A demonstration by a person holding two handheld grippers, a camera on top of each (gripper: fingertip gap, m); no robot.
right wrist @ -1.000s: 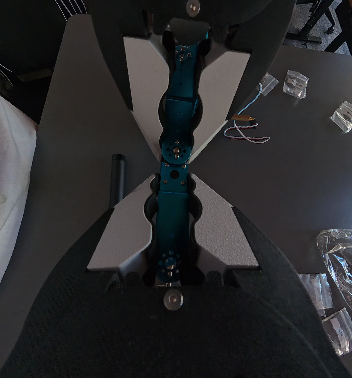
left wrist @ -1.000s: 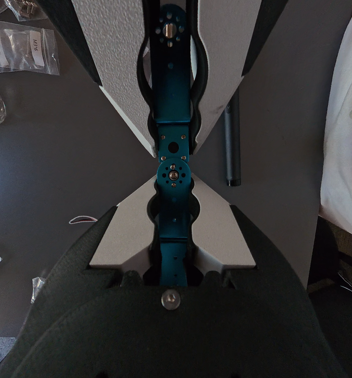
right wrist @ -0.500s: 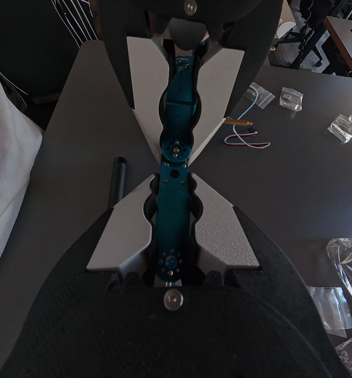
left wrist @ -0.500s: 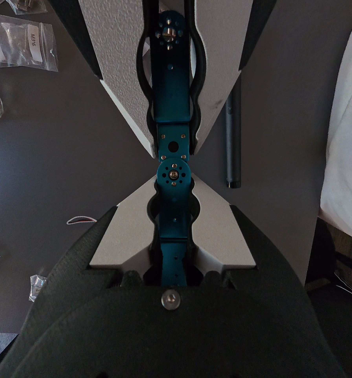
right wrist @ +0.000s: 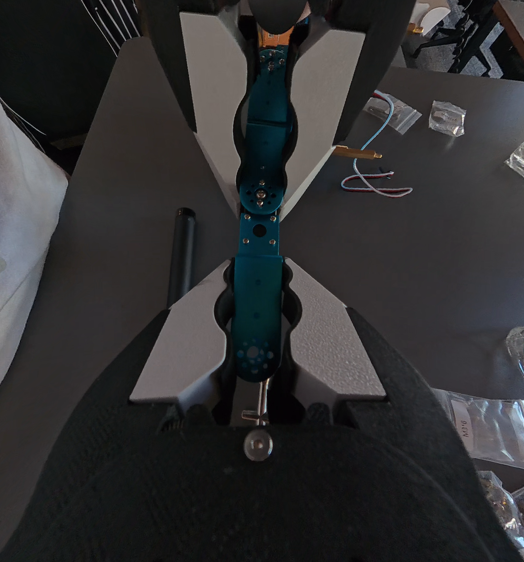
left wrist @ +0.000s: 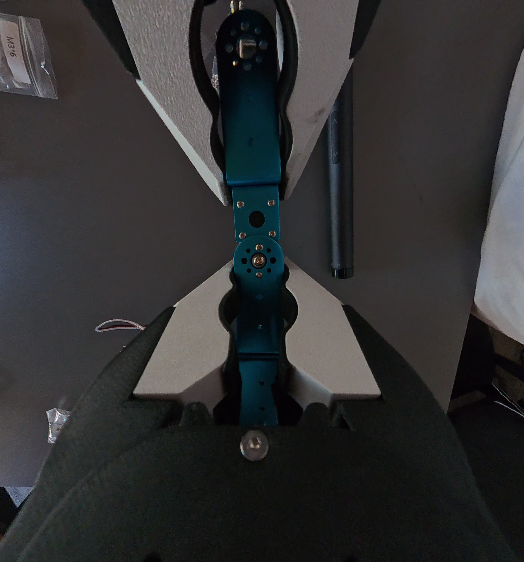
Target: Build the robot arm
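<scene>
A blue metal bracket assembly, two drilled links joined at a round pivot (left wrist: 257, 261), hangs above the grey table (left wrist: 102, 213) between two facing grippers. My left gripper (left wrist: 258, 273) is shut on the near link (left wrist: 258, 322), with the pivot just past its tips. My right gripper (left wrist: 254, 194) comes in from the top of that view, shut on the long link (left wrist: 251, 127). In the right wrist view my right gripper (right wrist: 257, 261) is shut on that long link (right wrist: 256, 304). The left gripper (right wrist: 260, 206) faces it there, holding the pivot link (right wrist: 263, 143).
A dark grey cylindrical pen-like tool (left wrist: 341, 182) lies on the table beside the grippers, also in the right wrist view (right wrist: 183, 255). Small plastic bags (right wrist: 498, 431) of hardware, a looped wire (right wrist: 376, 185) and a brass standoff (right wrist: 358, 152) lie to the right. White cloth (right wrist: 11, 213) borders the table. My two grippers' fingertips are within a few centimetres of each other.
Both grippers keep their hold on the bracket assembly. The right wrist view has tilted up, showing more of the far table. The long link's drilled end sits farther forward in my right gripper.
</scene>
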